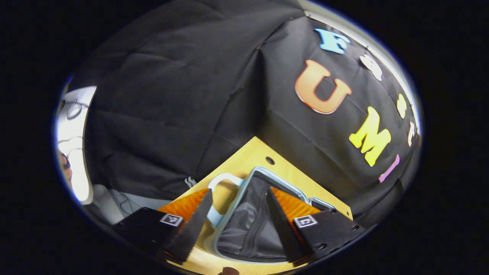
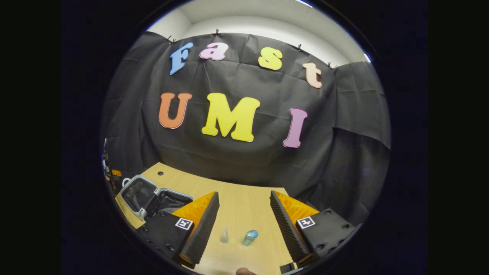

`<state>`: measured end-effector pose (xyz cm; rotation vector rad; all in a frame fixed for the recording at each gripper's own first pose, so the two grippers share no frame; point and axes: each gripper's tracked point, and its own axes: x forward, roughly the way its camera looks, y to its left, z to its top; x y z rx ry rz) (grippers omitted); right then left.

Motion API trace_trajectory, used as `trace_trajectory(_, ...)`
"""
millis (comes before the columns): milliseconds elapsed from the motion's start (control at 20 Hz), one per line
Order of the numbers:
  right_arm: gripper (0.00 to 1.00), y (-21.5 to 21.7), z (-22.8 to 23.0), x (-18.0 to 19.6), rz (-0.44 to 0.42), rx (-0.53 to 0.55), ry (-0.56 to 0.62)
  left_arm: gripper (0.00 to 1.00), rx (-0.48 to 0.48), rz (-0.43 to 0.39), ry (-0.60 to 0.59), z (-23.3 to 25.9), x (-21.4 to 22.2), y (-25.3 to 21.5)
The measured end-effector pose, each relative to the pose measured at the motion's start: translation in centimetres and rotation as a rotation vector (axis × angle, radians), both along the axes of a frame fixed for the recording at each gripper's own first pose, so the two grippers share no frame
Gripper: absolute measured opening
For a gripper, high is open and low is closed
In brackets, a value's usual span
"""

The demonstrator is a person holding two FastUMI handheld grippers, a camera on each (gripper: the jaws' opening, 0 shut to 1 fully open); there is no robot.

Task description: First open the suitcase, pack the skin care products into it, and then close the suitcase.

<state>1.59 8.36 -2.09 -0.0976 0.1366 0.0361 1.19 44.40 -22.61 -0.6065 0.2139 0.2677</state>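
A small pale-blue suitcase [image 1: 244, 223] lies open on the wooden table [image 1: 248, 152], showing its dark lining and a light handle [image 1: 223, 179]. My left gripper [image 1: 238, 208] hovers open just above that open half with nothing between its fingers. In the right gripper view the same suitcase [image 2: 147, 196] lies open at the far left, both halves flat. My right gripper [image 2: 244, 212] stands open over the table, and between its fingers, farther on, stand a small blue-capped bottle [image 2: 249, 237] and a tiny clear bottle [image 2: 224, 235]. Neither bottle is touched.
The black cloth wall [image 2: 237, 152] closes the table's back and sides. The table's back edge runs close behind the suitcase. A small hole [image 1: 270, 160] marks the tabletop near that edge. Bare wood [image 2: 244, 198] lies between suitcase and bottles.
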Motion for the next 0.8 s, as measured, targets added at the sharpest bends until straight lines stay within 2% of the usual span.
trace_trajectory(50,0.80,-0.8,-0.2,0.1,-0.001,0.005,0.003,0.96,0.045,-0.032,-0.004,1.5,-0.1,-2.3)
trace_trajectory(200,0.80,-3.0,-1.1,0.4,0.003,0.030,0.018,0.96,0.150,-0.132,-0.027,4.6,0.1,-9.7)
trace_trajectory(350,0.80,-5.5,-2.2,0.8,0.009,0.032,0.032,0.98,0.239,-0.257,-0.037,6.1,0.6,-19.9)
trace_trajectory(500,0.80,-8.4,-3.7,1.1,0.009,0.032,0.059,1.00,0.306,-0.417,-0.044,6.2,1.3,-30.5)
trace_trajectory(600,0.80,-10.4,-4.6,1.5,0.003,0.033,0.082,0.98,0.340,-0.528,-0.039,5.4,1.3,-37.0)
trace_trajectory(800,0.80,-14.2,-6.5,2.1,-0.002,0.016,0.121,0.98,0.363,-0.682,-0.016,2.9,1.6,-47.1)
